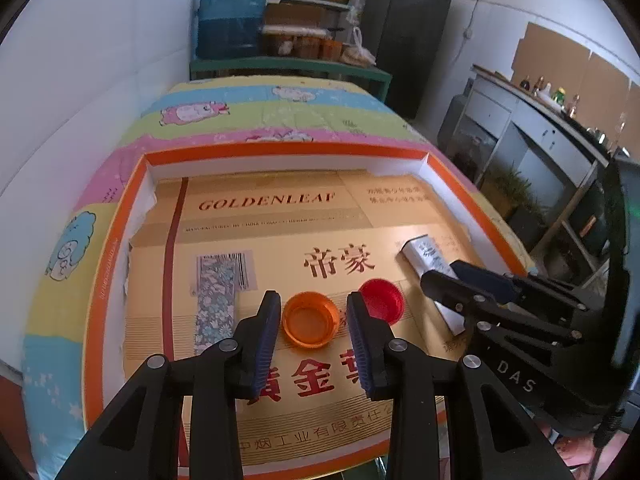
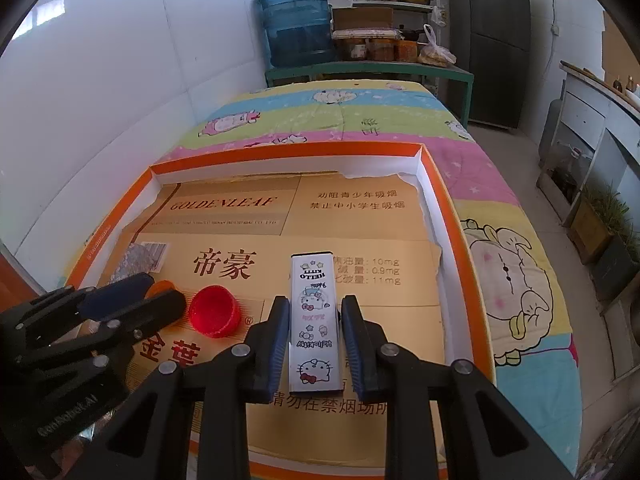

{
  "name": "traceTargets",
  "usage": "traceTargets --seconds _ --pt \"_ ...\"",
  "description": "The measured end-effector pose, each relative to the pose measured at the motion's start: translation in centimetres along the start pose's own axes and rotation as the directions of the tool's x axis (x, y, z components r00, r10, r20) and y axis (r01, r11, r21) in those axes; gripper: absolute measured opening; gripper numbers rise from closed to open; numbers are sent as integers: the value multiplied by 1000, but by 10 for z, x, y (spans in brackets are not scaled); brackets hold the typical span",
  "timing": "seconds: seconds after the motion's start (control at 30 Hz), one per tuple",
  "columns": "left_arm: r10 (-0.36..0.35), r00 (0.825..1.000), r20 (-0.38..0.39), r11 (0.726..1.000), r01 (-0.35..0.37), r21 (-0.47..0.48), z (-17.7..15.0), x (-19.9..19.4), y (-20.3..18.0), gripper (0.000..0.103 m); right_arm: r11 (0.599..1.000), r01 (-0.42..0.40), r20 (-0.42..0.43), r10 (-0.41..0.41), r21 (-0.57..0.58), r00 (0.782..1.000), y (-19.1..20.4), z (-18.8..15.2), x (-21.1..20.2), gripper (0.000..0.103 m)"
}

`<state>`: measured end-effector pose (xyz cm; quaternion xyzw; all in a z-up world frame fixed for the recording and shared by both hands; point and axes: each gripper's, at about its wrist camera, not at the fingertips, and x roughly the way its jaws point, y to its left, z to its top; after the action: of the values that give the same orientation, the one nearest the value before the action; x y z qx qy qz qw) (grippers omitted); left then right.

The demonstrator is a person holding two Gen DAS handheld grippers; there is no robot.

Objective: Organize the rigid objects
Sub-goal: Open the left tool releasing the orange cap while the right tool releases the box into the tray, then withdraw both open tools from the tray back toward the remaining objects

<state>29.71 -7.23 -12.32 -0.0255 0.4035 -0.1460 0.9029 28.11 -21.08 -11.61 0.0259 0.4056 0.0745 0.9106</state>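
Note:
An orange bottle cap lies open side up on the golden cardboard inside an orange-rimmed tray. My left gripper straddles it, open, with a thin gap at each pad. A red cap sits just right of it, outside the right finger. In the right wrist view a white cartoon-printed box lies flat and lengthwise between the fingers of my right gripper, whose pads rest against its long sides. The red cap is to its left there, and the left gripper hides most of the orange cap.
A flowered paper strip lies on the cardboard left of the caps. The tray sits on a bed with a cartoon quilt. Beyond are a blue water jug, shelves, a dark fridge and a counter on the right.

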Motion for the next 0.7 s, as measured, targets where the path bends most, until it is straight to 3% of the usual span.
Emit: traceTargets --seconds 0.13,0.27,0.7 --pt "0 1000 27 1000 -1 7 0 -6 -1 36 1000 -2 13 2 2 1000 -1 0 -3 27" --pt "6 999 40 1000 -6 20 0 -9 -3 49 1000 -1 22 1 8 1000 -2 -1 -6 34" --pt "6 991 135 1000 -8 14 7 -43 -4 49 999 5 116 -9 36 993 -7 5 -24 36"
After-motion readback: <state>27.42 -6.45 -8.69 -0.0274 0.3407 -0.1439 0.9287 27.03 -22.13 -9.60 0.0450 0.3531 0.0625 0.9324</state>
